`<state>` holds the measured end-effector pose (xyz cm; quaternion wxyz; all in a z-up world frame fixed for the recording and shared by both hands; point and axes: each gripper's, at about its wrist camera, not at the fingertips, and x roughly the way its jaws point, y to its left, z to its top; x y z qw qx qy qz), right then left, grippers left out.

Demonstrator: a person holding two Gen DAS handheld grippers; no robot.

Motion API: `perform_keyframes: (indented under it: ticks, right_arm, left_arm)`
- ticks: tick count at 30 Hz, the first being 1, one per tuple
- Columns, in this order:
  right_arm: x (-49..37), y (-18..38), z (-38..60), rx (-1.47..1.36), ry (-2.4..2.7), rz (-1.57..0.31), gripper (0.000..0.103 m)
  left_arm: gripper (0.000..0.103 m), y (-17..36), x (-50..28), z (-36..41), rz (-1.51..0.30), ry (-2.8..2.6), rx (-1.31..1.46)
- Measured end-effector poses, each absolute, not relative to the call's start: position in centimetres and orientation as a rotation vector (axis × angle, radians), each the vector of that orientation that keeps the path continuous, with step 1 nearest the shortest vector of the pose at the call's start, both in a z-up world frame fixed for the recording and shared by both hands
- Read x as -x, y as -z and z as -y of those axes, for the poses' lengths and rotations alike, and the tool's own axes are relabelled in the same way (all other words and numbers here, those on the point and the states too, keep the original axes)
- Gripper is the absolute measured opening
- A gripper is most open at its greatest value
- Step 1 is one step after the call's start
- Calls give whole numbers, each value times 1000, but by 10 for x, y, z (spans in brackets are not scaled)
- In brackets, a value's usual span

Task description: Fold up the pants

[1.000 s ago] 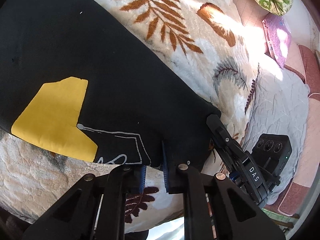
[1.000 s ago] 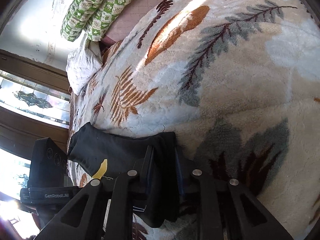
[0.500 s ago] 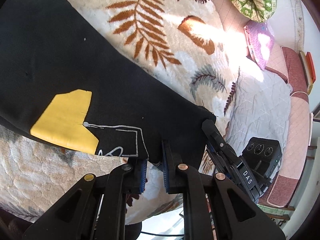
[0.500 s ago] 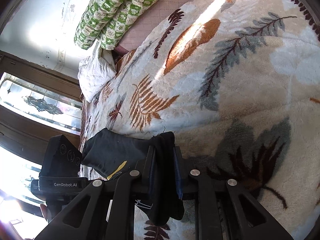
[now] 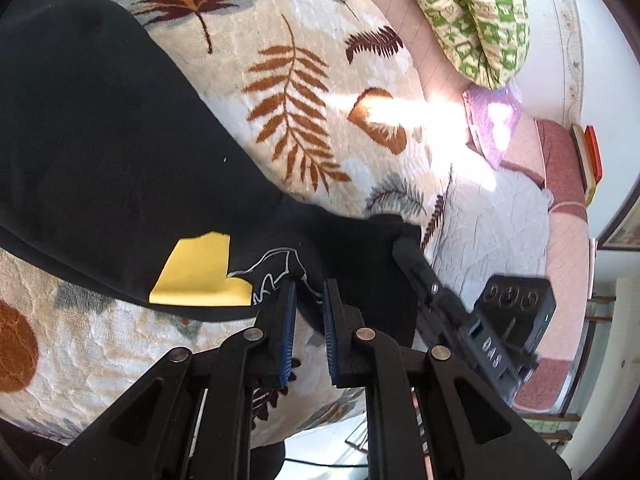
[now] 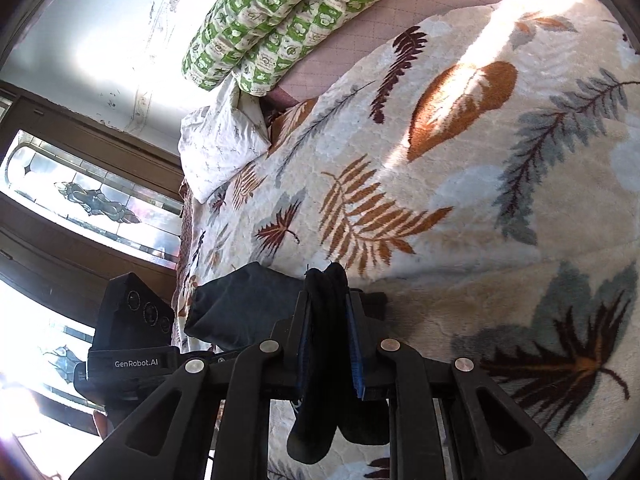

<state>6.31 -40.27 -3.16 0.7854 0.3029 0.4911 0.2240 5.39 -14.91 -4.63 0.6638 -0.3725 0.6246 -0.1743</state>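
- Left wrist view: the left gripper [image 5: 308, 292] is closed narrowly on the near edge of the black pants [image 5: 100, 152], its blue pads [image 5: 289, 332] pinching the cloth beside a yellow patch [image 5: 200, 272] and a white line print.
- The pants spread away to the left across the leaf-patterned blanket [image 5: 320, 128], lifted at the pinched edge.
- The right gripper [image 5: 416, 256] shows to the right of that edge, gripping the same hem.
- Right wrist view: the right gripper [image 6: 328, 300] is clamped on a bunched fold of the pants [image 6: 240, 308], which hangs down between its fingers above the blanket [image 6: 460, 200].
- A green patterned quilt [image 6: 288, 20] lies at the far edge of the blanket, and a white pillow [image 6: 220, 148] sits just beside it.
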Motion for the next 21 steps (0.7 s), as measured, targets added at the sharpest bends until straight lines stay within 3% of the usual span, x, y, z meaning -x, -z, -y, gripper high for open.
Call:
perform_keyframes:
  ticks: [6,12,14,16,21]
  right_arm:
    - [-70,38,395,-641,-451,-1083,16]
    - [-66,46,423,-709,-400,-1079,16]
    - [-65,50,430,-732,-392,-1082,16]
    - [-66,54,435,-751,-393,-1083,16]
    - [-69,59,438,-771,-407,-1088,16]
  left_arm:
    - [14,59,-36,166,-1417,411,840]
    - [32,75,-16,170,-1363,394,1017]
    - [55,78,-6,171,-1346,382,1064]
    - [64,83,-2,179,-1370,377,1082]
    - [64,95,-13,194,-1403,375,1147]
